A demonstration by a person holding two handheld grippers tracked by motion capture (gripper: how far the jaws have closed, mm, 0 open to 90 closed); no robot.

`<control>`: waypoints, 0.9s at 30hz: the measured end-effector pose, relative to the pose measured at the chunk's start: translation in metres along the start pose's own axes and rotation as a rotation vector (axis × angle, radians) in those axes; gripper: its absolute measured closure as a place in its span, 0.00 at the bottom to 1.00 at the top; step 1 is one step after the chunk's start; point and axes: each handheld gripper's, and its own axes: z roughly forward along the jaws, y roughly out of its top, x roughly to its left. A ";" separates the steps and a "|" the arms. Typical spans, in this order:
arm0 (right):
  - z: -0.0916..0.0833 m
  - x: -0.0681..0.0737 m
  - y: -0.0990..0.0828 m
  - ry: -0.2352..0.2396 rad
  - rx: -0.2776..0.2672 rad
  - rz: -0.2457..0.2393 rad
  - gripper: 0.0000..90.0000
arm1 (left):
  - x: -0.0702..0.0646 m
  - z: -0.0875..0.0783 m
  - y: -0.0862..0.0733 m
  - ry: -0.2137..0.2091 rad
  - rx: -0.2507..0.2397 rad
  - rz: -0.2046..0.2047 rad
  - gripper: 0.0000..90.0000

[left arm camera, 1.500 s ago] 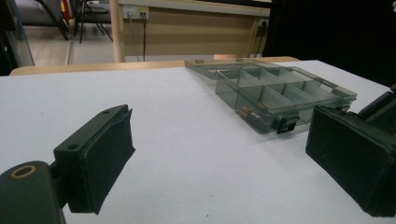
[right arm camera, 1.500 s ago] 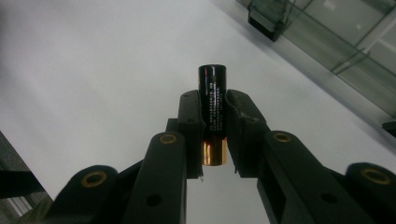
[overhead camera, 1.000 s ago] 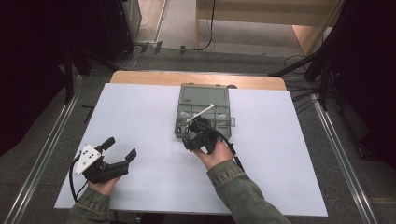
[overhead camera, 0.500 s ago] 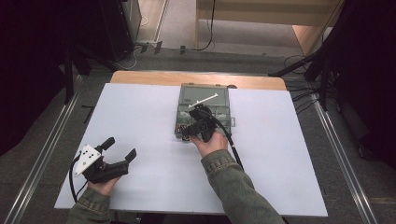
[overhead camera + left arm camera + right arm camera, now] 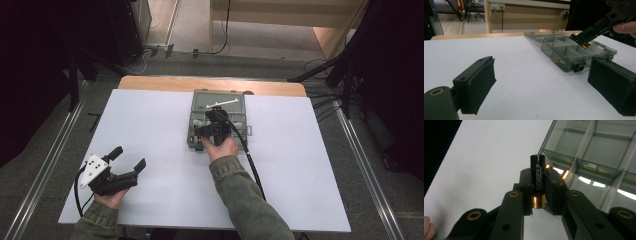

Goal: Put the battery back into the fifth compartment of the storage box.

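Right gripper (image 5: 209, 131) has carried forward since a second ago: then it sat at the near edge of the box (image 5: 240, 99), now I see it over the box's near-left cells. Left gripper (image 5: 126, 157) unchanged, resting near-left on the white table (image 5: 300, 165), well apart from the box, jaws wide and holding nothing.

I read this as a placing run. The battery (image 5: 537, 183) is over the tray but not yet let go, so the next call is which cell takes it.

Right gripper view: jaws clamped on the battery, black body standing up past the pads, gold end low between them; box dividers just behind.

Left gripper view gives the side angle: right gripper (image 5: 580, 40) tilted down into the box (image 5: 564, 53), with something gold at its tip. High view hides the battery under the hand but places the box centre-far on the table, with a white stick (image 5: 222, 104) in its far section.
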 end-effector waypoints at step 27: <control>-0.002 -0.001 0.000 -0.004 -0.088 -0.046 0.12 | 0.000 -0.001 0.000 -0.007 0.000 0.002 0.08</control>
